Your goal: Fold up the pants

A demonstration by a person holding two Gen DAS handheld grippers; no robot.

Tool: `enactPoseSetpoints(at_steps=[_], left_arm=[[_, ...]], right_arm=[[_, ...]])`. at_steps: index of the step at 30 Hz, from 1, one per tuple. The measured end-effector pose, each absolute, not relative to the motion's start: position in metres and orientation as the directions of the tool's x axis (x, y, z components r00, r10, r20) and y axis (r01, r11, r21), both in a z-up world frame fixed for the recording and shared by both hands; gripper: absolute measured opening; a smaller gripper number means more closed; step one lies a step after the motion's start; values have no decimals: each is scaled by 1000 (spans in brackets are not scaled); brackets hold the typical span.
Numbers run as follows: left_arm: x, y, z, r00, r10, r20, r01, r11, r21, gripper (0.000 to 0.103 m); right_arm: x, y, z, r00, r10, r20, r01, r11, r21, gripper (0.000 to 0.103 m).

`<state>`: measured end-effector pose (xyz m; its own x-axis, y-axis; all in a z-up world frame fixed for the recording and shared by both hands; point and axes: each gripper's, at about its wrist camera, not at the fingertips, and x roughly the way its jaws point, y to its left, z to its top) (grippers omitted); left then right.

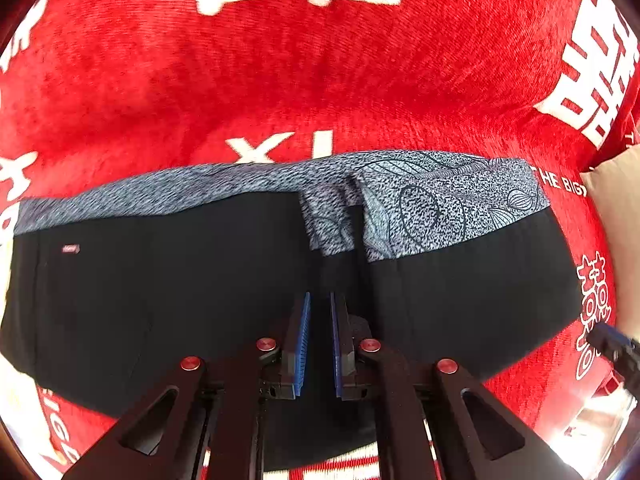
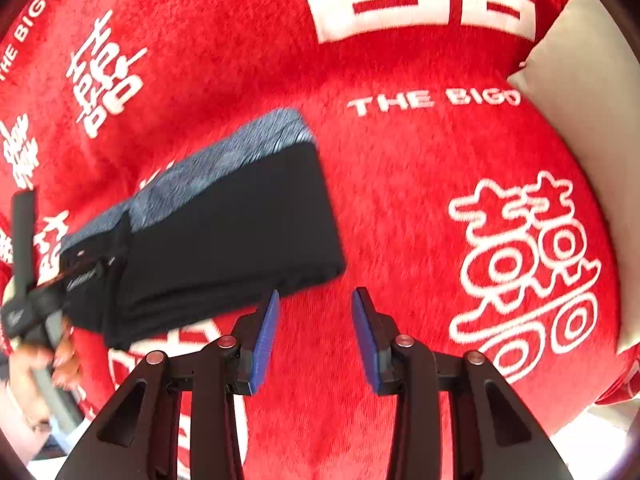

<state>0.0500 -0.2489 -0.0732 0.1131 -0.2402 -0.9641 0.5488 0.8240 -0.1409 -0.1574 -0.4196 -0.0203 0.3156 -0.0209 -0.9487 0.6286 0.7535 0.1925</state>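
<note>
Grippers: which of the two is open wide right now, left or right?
The right gripper: its blue pads stand well apart over bare red blanket, clear of the folded pants. The left gripper shows only a narrow slit between its pads, above the pants' black fabric.

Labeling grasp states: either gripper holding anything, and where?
Left gripper is nearly closed over the black pants near the middle; an actual pinch cannot be told. Right gripper is open, holding nothing.

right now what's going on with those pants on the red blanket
A person is folding black pants on a red blanket. The pants lie folded into a compact stack, grey patterned waistband showing. The left gripper hovers over them, jaws nearly closed, apparently empty. The right gripper is open beside the stack.
</note>
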Motion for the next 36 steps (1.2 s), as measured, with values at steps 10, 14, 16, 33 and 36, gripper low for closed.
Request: enactPoseSetpoints(at_steps=[10,14,16,33,36], left_arm=[[38,-220,-72,83,-221,-972,495,855,-152,10],[35,-216,-71,65,-247,-967,470,862,-189,10],[35,-213,-68,65,-255,-965,460,866,-198,33],[38,-165,-60,119,-188,-975,372,919,-132,85],[38,-150,-60,117,-187,-975,347,928,-136,85]], right_arm=[[-129,-409,-51,228,-65,-971,575,814,81,40],[-140,-400,-47,227,2,-974,571,810,135,40],[-142,-391,-39,236,-18,-972,555,823,120,40],[-95,-330,-22,251,40,-967,469,869,158,63],[-88,-320,-21,244,44,-969,447,881,153,65]])
